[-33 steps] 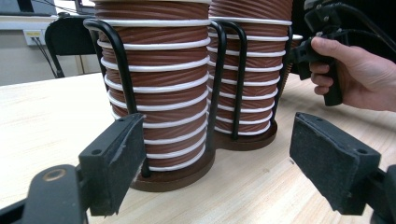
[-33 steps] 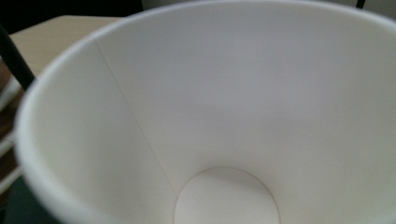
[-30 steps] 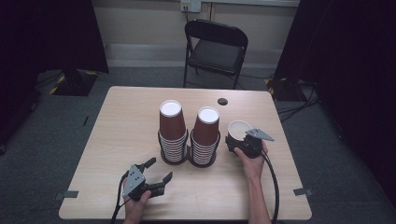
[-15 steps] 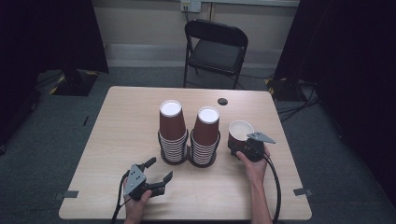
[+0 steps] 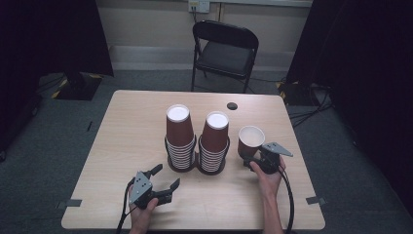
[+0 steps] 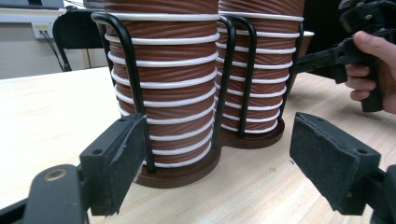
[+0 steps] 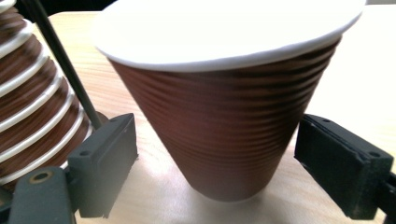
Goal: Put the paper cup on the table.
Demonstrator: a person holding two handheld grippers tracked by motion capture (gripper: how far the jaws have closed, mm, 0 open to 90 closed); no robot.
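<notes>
One ribbed paper cup [image 5: 251, 140] stands upright on the counter [image 5: 122, 126], just right of the cup rack [image 5: 197, 163]. The right hand-held gripper [image 5: 253, 157] flanks it, jaws apart, ungripped; the left hand-held gripper [image 5: 164, 177] gapes idle before the rack. Judging so, many stacked cups remain.

Probably studio: black curtains [image 5: 44, 34], folding chair [image 5: 225, 48]

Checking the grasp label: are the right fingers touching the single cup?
Apart. In the right gripper view, bare table shows between the cup and each of the fingers; the right gripper is open around it.
</notes>
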